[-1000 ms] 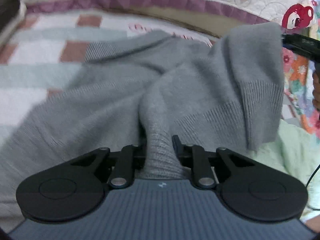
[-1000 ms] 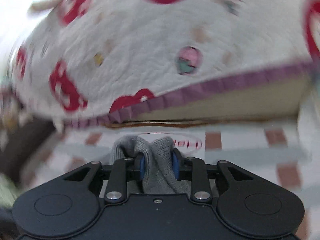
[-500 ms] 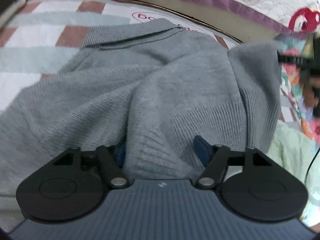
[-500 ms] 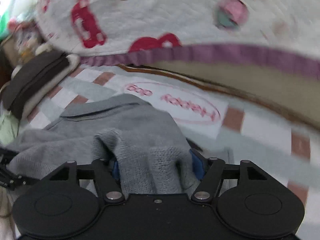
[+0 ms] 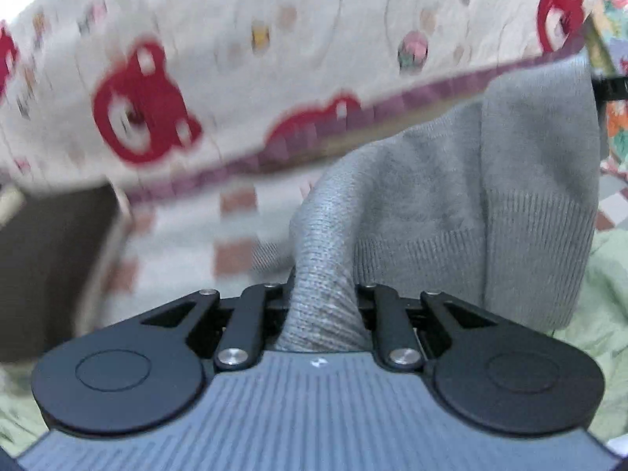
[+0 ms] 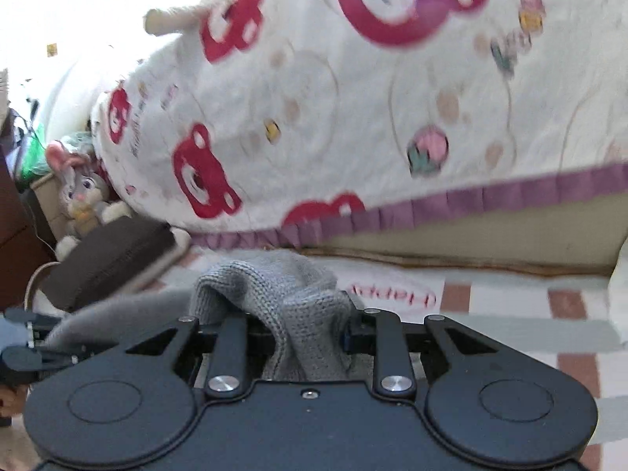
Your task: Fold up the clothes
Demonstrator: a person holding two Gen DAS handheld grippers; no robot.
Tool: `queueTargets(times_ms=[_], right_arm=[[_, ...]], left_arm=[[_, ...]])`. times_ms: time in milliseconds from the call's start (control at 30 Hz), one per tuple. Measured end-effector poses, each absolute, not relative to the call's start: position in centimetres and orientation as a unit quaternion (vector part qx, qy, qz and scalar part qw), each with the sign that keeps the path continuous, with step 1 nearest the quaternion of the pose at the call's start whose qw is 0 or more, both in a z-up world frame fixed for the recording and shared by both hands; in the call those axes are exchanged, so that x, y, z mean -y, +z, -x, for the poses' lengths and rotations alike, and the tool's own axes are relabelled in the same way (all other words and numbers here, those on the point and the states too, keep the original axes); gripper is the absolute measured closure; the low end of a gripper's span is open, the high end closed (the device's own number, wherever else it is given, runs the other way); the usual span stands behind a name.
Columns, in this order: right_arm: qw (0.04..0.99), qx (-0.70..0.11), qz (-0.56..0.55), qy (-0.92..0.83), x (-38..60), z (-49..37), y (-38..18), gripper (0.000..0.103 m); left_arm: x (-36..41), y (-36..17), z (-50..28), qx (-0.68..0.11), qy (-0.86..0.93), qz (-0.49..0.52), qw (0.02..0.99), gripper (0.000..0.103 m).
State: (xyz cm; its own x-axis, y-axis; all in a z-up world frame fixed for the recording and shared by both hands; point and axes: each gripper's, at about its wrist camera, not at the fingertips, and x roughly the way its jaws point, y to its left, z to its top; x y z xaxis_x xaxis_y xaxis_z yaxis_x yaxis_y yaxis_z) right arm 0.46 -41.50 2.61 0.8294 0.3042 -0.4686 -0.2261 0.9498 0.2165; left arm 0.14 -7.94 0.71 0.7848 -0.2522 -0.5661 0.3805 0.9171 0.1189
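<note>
We hold the left gripper point(image 5: 320, 298) with its jaws closing, and a bunched fold of the grey sweater point(image 5: 490, 212) sits clamped between them. We hold the right gripper point(image 6: 304, 333) the same way: its jaws are closing, with a thick wad of the same knit pinched between the pads. In the left wrist view the sweater hangs lifted between the two tools, its ribbed hem draped down on the right side. Below and beyond it lies the checked bed sheet point(image 6: 510, 314), in pale and brick-red squares. A dark brown cushion point(image 6: 114, 259) rests to the left. Farthest back stands the white quilt with red bears point(image 6: 333, 110), purple-edged, with a plush rabbit point(image 6: 80, 192) beside it.
</note>
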Motion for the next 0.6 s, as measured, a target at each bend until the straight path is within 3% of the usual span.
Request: queueTargets(times_ms=[367,600], right_arm=[[0.948,-0.209,-0.071,0.228,39.0,8.6,14.9,0.074],[0.923,-0.203,-0.152,0.288,40.1,14.0,21.8,0.074]], left_arm=[[2.0,16.0,6.6,-0.168,-0.125,-0.073,0.975,0.089],[-0.5,23.0,10.1,-0.100,-0.117,-0.069,0.986,0.091]])
